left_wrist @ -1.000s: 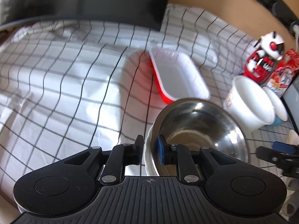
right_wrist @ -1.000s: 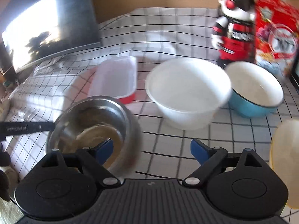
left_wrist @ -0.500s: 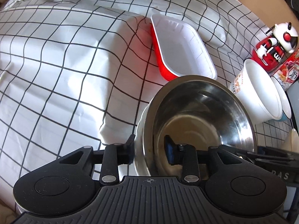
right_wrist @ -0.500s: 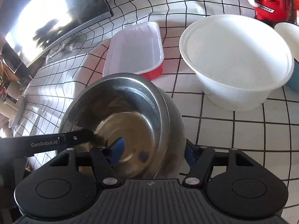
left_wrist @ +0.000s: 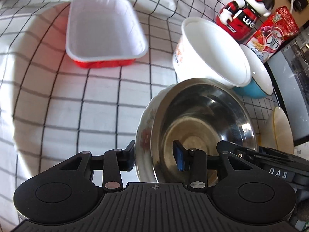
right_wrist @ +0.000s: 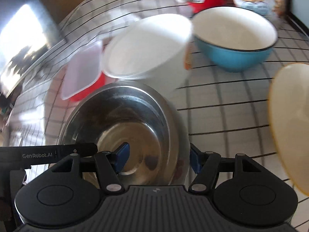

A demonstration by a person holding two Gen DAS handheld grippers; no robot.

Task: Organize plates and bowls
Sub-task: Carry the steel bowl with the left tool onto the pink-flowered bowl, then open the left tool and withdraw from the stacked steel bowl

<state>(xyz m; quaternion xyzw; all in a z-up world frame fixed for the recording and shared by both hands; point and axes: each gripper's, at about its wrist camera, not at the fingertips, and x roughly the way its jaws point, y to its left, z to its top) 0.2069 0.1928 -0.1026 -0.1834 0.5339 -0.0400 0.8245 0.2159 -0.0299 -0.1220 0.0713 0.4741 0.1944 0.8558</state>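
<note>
Each wrist camera sits just behind its own claw, angled steeply down at close range over the checked worktop (left_wrist: 58, 100), and both views share the steel bowl (left_wrist: 204, 123), seen from opposite sides.

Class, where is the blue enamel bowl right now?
In the right wrist view the blue enamel bowl sits upper right on the checked cloth, beside the white plastic tub.

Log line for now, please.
steel bowl: nested in floral bowl; left gripper: just opened, straddling rim; right gripper: just closed on rim
</note>
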